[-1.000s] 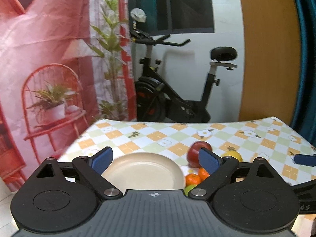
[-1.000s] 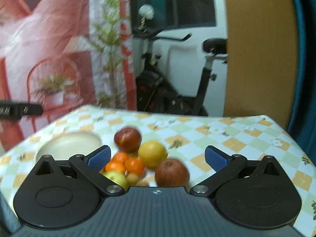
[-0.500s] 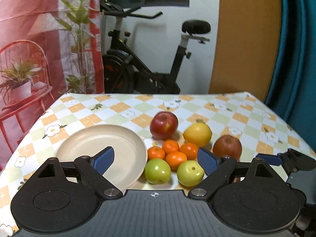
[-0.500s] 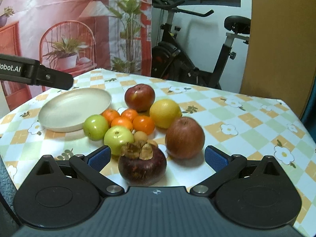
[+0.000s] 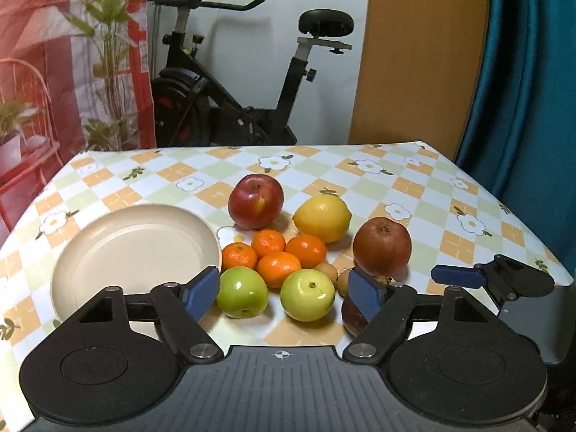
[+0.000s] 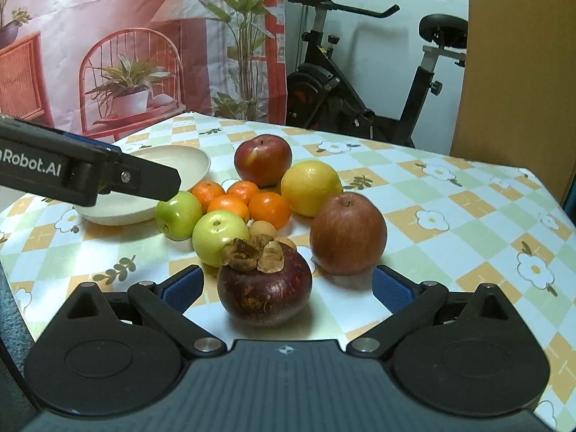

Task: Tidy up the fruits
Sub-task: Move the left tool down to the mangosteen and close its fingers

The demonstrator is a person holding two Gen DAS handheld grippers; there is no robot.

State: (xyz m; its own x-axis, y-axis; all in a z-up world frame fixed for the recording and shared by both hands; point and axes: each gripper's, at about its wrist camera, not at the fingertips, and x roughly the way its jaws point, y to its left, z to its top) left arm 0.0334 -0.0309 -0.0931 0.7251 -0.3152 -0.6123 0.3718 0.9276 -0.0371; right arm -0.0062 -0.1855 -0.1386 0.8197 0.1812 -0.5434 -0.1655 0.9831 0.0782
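A cream plate [image 5: 133, 248] sits bare at the left of a checked, flower-print tablecloth [image 5: 414, 187], with the fruit heaped just to its right. The left gripper [image 5: 284, 293] hovers low over the near edge of the heap, its blue-padded jaws closing; two green apples [image 5: 243, 291] [image 5: 307, 298] lie in the gap between the pads, touched by neither. Behind them cluster four mandarins [image 5: 279, 266], a red apple [image 5: 256, 206] and a lemon [image 5: 322, 217], with a duller red apple [image 5: 382, 245] further right. In the right wrist view, the right gripper [image 6: 286, 289] stands with jaws wide, and a dark purple mangosteen [image 6: 264, 289] rests on the cloth between the two pads, clear of both. Small tan fruits [image 6: 262, 229] sit just behind the mangosteen. An exercise bike [image 5: 230, 86] stands beyond the table's far edge, beside an orange panel [image 5: 421, 54].
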